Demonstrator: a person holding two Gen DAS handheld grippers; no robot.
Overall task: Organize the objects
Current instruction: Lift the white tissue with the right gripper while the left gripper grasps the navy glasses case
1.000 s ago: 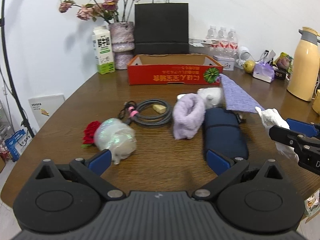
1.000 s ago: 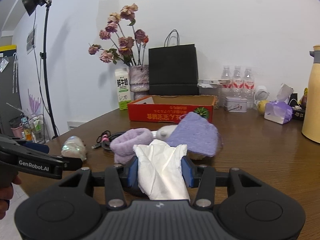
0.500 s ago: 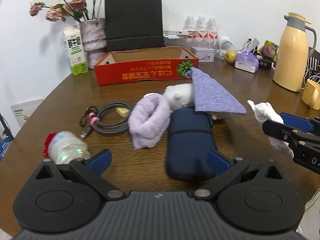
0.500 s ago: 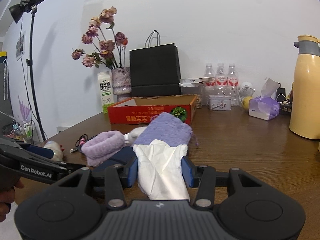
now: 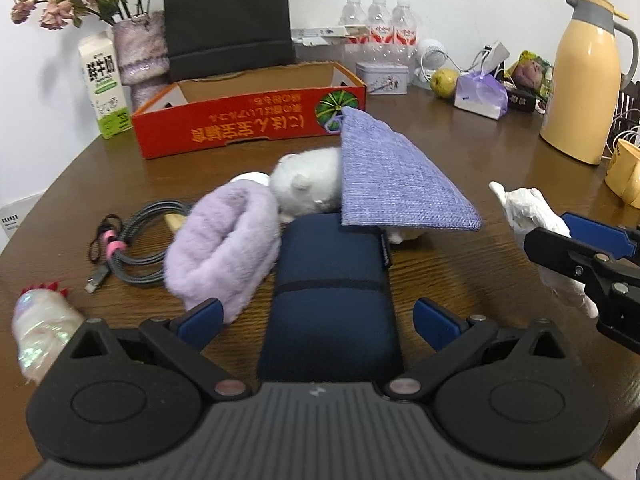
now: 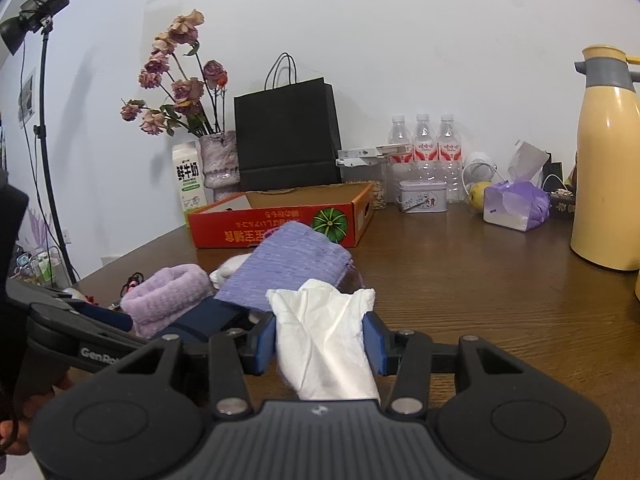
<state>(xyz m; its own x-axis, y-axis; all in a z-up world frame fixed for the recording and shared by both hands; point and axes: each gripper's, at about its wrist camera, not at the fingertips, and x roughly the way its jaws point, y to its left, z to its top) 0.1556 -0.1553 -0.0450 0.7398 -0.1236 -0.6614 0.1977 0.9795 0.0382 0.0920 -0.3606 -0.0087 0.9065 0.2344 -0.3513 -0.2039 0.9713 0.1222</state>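
Two grippers over cluttered table [image 5: 460, 264]: right gripper [image 6: 320, 342] clenched on white tissue [image 6: 324, 340], awaiting carry to red cardboard box [image 6: 276, 226]; left gripper [image 5: 316, 314] spread wide astride navy pouch [image 5: 332, 292], likely lowering and closing next.

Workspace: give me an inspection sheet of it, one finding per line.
Surface: brown wooden table, crowded.
Job's things: navy pouch between the open left tool fingers; lilac towel roll beside it; purple woven cloth over a white plush; red cardboard box behind.
Clutter: milk carton, black bag, water bottles, yellow thermos.
Grippers: right tool shut on white tissue.
Cables: coiled grey cable.
Surroundings: white wall, light stand.
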